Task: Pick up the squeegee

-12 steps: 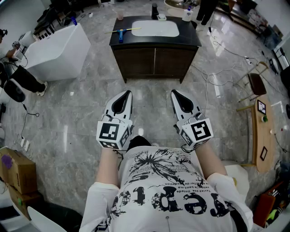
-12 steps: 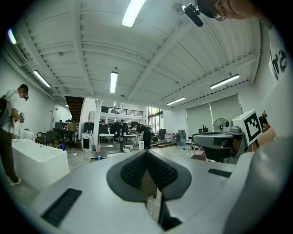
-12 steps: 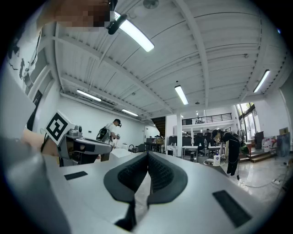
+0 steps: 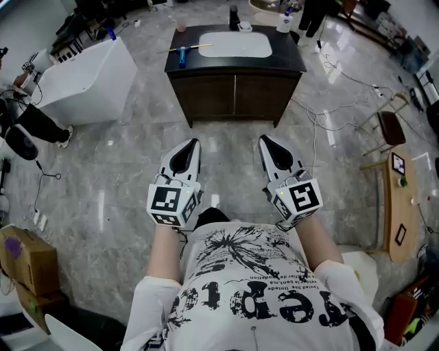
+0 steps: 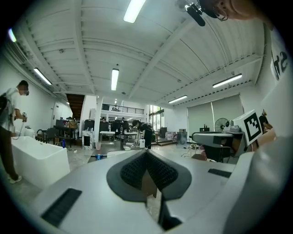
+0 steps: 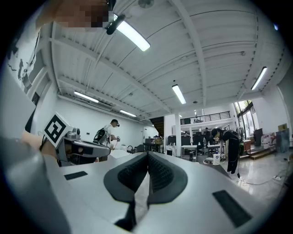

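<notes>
The squeegee (image 4: 183, 50), with a blue handle and a yellow blade, lies on the left part of the dark vanity top (image 4: 288, 58), beside the white sink basin (image 4: 234, 43). In the left gripper view a small blue shape far ahead (image 5: 97, 156) looks like the squeegee. My left gripper (image 4: 192, 142) and right gripper (image 4: 264, 140) hang side by side over the grey floor, close to my body and well short of the vanity. Both point toward it. Each has its jaws pressed together with nothing between them (image 5: 146, 153) (image 6: 148, 157).
A white bathtub (image 4: 86, 79) stands left of the vanity, with a person (image 4: 27, 127) beyond it. Bottles (image 4: 234, 17) stand at the back of the counter. Cables (image 4: 322, 120) trail over the floor at right, near a chair (image 4: 389, 127) and a wooden table (image 4: 394, 206). A cardboard box (image 4: 27, 257) sits at lower left.
</notes>
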